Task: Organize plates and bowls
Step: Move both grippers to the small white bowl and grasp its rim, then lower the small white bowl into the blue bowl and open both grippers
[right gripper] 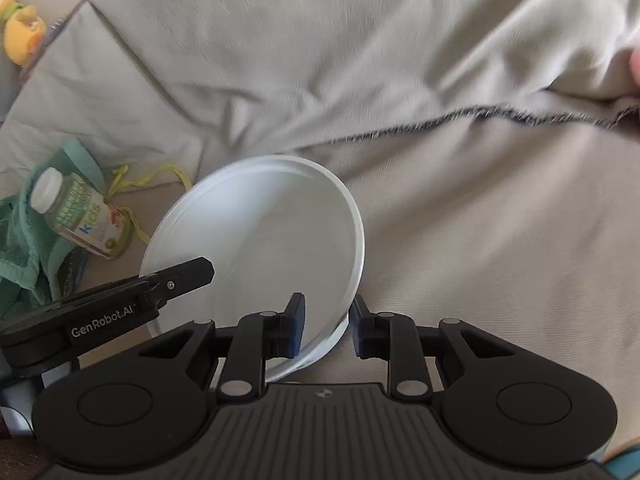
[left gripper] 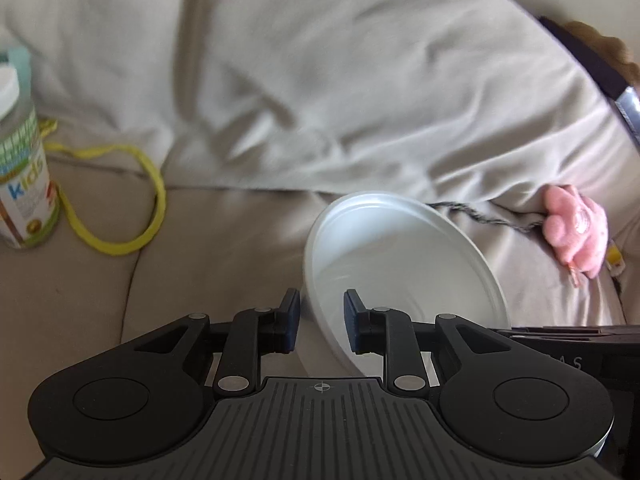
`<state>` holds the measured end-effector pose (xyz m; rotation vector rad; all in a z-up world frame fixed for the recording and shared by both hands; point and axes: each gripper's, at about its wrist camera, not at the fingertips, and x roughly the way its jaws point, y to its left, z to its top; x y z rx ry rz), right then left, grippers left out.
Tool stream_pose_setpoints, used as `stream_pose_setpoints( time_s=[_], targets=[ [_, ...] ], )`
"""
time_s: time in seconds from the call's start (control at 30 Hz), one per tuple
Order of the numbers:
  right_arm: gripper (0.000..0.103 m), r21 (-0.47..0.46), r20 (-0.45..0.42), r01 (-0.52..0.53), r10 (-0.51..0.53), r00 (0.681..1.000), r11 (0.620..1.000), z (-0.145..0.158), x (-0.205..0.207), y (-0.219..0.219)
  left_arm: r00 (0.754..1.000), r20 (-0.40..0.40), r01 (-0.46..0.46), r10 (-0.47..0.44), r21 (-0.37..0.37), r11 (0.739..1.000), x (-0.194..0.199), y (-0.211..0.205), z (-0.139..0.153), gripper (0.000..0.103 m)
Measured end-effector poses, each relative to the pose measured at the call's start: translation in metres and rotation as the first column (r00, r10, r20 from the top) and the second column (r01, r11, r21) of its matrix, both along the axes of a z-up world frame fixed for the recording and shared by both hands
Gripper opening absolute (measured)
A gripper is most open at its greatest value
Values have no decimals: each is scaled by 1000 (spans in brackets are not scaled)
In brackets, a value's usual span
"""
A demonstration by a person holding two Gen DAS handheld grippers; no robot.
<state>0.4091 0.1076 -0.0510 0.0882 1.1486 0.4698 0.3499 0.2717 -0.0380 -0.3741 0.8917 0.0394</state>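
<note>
The right gripper (right gripper: 326, 326) has its two fingers on both sides of the rim of a white plate (right gripper: 264, 240). The left gripper (right gripper: 176, 280) reaches over the plate's left edge. A vitamin bottle (right gripper: 76, 214) lies on a green cloth (right gripper: 20, 240).

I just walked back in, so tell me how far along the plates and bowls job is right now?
Nothing looks organized yet: no stack or other dishes are in view. In hand: one white dish, tilted above the couch cushion, with the left gripper and right gripper each straddling its rim on opposite sides. Whether they pinch it firmly is unclear. Left: setting it down in place.
</note>
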Motion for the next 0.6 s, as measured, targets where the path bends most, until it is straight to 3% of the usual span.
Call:
stream_pose_setpoints(
  time_s=[0.33, 0.6],
  targets=[
    [26, 41, 186, 37, -44, 982, 998, 86, -69, -100, 980, 116, 149, -163, 121, 981, -39, -107, 83, 28],
    [30, 59, 234, 113, -123, 964, 992, 108, -121, -202, 946, 82, 299, -314, 152, 942, -60, -205, 97, 31]
  ],
)
